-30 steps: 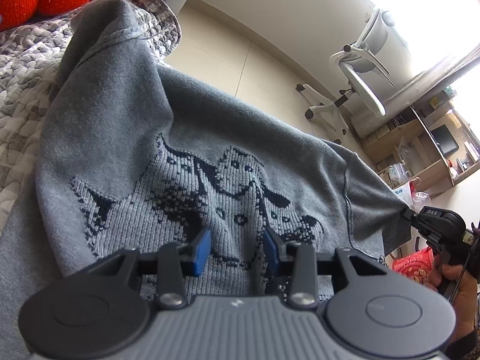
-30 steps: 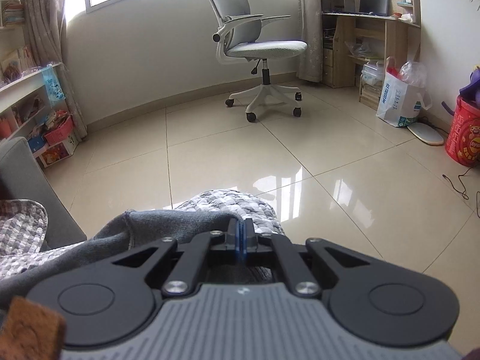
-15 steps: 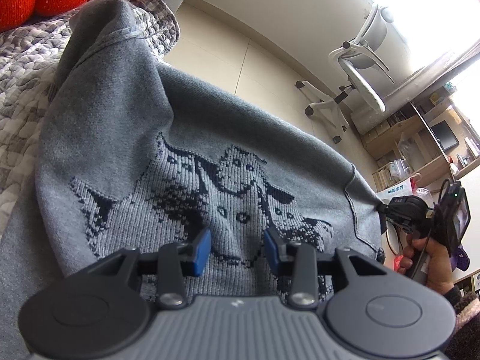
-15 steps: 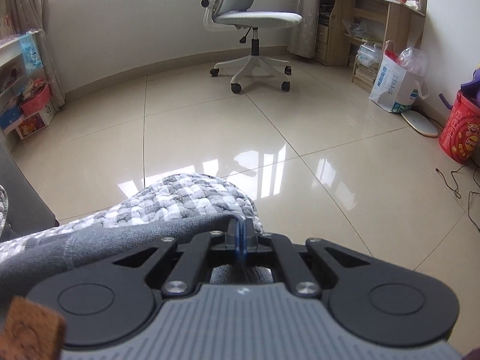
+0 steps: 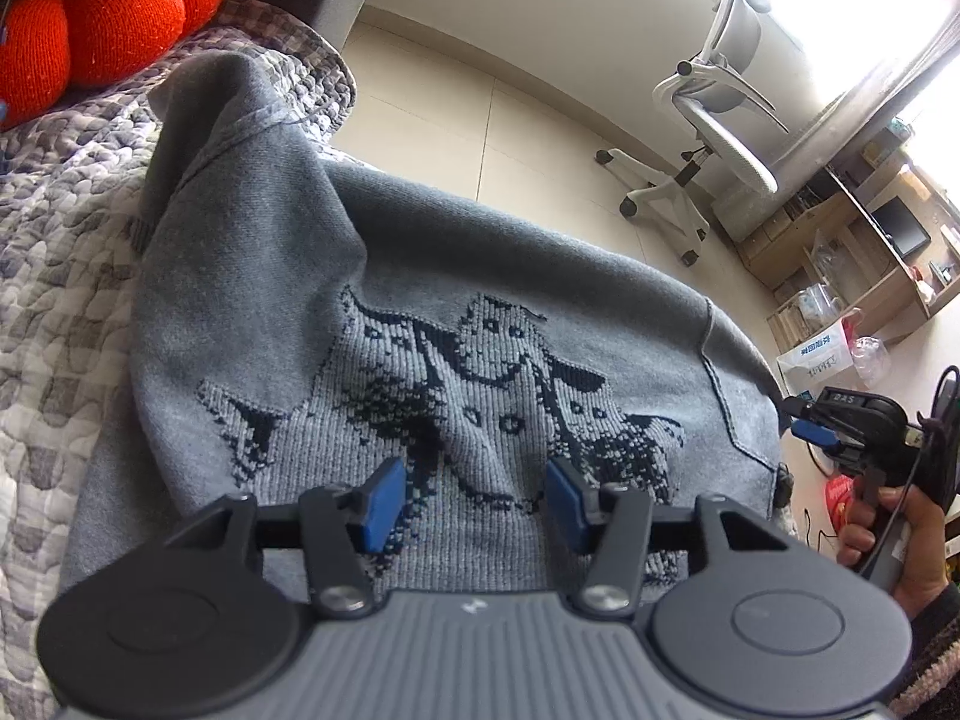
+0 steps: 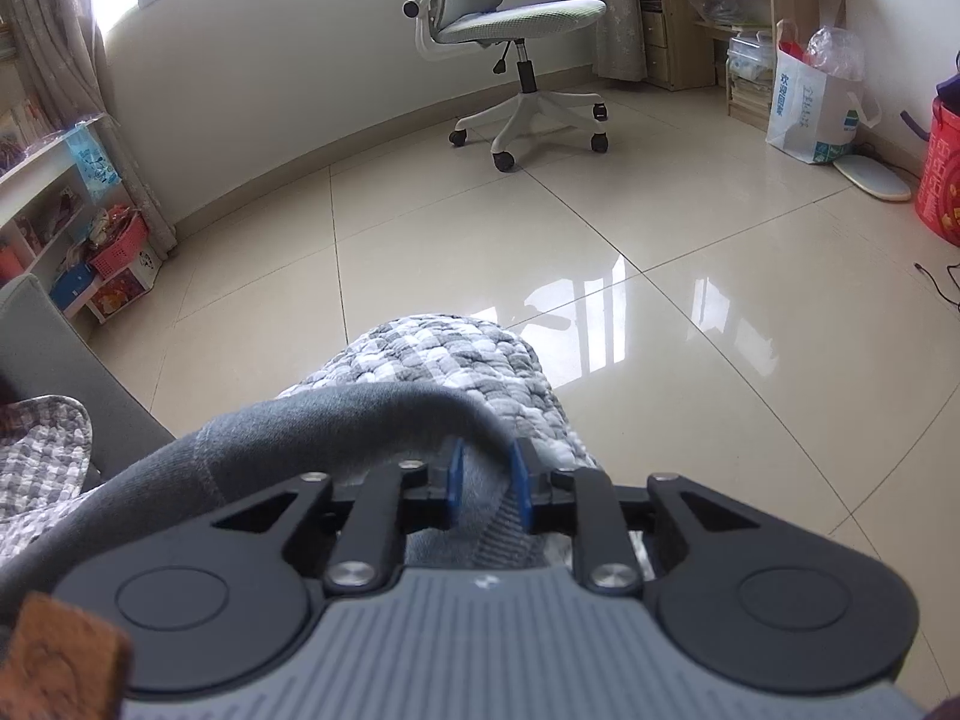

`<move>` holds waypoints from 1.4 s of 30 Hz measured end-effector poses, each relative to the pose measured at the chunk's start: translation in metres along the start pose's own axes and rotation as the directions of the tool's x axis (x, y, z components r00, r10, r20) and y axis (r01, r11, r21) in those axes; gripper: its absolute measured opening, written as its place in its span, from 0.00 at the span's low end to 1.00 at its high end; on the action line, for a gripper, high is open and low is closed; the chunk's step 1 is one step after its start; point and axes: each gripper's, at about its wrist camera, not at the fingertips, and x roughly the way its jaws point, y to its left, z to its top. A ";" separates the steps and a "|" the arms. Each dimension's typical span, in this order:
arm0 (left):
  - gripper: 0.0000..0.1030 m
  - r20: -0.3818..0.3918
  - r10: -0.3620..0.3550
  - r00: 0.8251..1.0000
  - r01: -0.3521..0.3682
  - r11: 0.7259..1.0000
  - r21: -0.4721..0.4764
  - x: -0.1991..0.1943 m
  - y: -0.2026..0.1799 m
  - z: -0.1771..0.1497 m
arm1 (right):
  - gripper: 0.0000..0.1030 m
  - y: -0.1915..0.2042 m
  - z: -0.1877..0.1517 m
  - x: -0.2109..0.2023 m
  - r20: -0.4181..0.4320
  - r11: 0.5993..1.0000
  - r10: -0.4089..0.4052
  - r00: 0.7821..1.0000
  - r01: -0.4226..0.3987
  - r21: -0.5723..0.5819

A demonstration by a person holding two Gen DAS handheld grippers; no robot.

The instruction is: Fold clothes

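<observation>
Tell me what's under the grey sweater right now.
The sweater lies on a grey-and-white checked quilt, which shows at its left and far edge. What the quilt covers, and anything beneath the sweater's middle, is hidden.

right gripper (image 6: 487,483) jaws parted | grey sweater (image 6: 336,420) fold between them | quilt (image 6: 444,354) beyond
</observation>
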 end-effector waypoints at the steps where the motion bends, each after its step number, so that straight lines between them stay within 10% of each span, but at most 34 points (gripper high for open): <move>1: 0.52 -0.002 0.005 1.000 -0.005 1.000 -0.002 -0.002 0.002 0.000 | 0.37 -0.002 -0.003 -0.005 0.001 1.000 0.006 1.000 -0.006 0.006; 42: 0.55 -0.231 0.078 0.970 -0.070 0.997 0.045 -0.131 0.068 -0.092 | 0.44 -0.032 -0.151 -0.144 -0.257 0.977 0.212 0.943 -0.209 0.040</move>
